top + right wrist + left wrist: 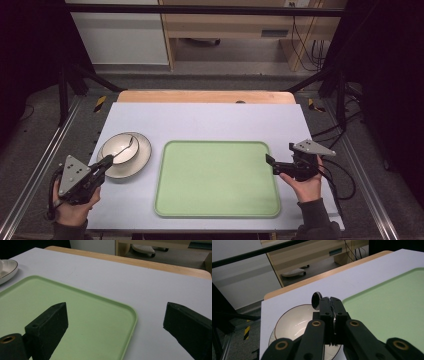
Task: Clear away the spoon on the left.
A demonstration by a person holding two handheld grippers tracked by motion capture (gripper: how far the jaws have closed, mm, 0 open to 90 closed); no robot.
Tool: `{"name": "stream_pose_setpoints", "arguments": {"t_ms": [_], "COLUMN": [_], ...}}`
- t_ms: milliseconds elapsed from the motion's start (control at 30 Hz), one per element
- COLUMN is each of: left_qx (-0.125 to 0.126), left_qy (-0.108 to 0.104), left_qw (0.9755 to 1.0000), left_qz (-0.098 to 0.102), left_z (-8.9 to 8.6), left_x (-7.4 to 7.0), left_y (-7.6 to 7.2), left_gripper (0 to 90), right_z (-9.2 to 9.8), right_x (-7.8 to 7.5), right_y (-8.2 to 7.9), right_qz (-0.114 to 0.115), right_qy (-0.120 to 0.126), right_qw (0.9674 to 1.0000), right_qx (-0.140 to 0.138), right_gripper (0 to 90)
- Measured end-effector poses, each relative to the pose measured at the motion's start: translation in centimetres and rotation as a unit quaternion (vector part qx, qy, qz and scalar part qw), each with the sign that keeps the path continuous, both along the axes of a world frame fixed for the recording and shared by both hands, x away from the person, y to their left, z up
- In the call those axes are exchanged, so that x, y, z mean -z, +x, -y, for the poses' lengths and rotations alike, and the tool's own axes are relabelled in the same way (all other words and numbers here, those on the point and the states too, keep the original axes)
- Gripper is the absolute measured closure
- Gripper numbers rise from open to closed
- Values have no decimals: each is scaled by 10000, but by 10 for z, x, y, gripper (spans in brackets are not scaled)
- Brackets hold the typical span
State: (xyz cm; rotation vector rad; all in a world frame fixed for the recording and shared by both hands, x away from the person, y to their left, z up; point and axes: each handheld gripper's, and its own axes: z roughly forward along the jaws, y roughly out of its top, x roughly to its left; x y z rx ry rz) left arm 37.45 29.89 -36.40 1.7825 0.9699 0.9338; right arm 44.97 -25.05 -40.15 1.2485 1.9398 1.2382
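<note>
A metal spoon [126, 146] rests in a white bowl [111, 145] with a dark rim, and the bowl stands on a matching plate [143, 159] at the table's left. My left gripper [107, 162] is shut on the spoon's handle at the bowl's near edge. In the left gripper view the spoon's head [316, 300] sticks up past the closed tips of the left gripper [330, 300], above the bowl [294, 326]. A light green tray [215, 180] lies empty in the middle. My right gripper [280, 153] hangs open over the tray's right edge [133, 315], with nothing between its jaws [115, 307].
The white table top [210, 117] has a wooden strip [205, 96] along its far edge. Black frame posts and cables stand at both sides. The plate's rim [7, 270] shows at the far left of the right gripper view.
</note>
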Motion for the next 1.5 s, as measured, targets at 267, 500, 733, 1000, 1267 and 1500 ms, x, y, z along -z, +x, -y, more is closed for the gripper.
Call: {"name": "stream_pose_setpoints", "arguments": {"t_ms": [267, 500, 733, 1000, 1267, 1500], "left_qx": [164, 294, 420, 548, 642, 743], "left_qy": [70, 127, 195, 279, 464, 561], "left_qw": [9998, 9994, 9988, 9980, 9968, 9957], "left_qz": [67, 118, 133, 154, 129, 11], "left_z": [14, 26, 37, 49, 63, 71], "left_x": [-4, -7, -8, -9, -4, 2], "left_y": [1, 2, 3, 4, 7, 11], "left_gripper": [888, 888, 888, 888, 888, 888], "right_z": [0, 0, 0, 0, -1, -1], "right_x": [0, 0, 0, 0, 0, 0], "right_y": [0, 0, 0, 0, 0, 0], "right_qz": [3, 6, 7, 12, -5, -9], "right_qy": [0, -5, -6, -6, 0, -5], "right_qw": [10000, 10000, 10000, 10000, 10000, 10000], "right_qx": [-7, -6, -6, -6, -1, -12], "right_gripper": [61, 61, 61, 61, 62, 61]}}
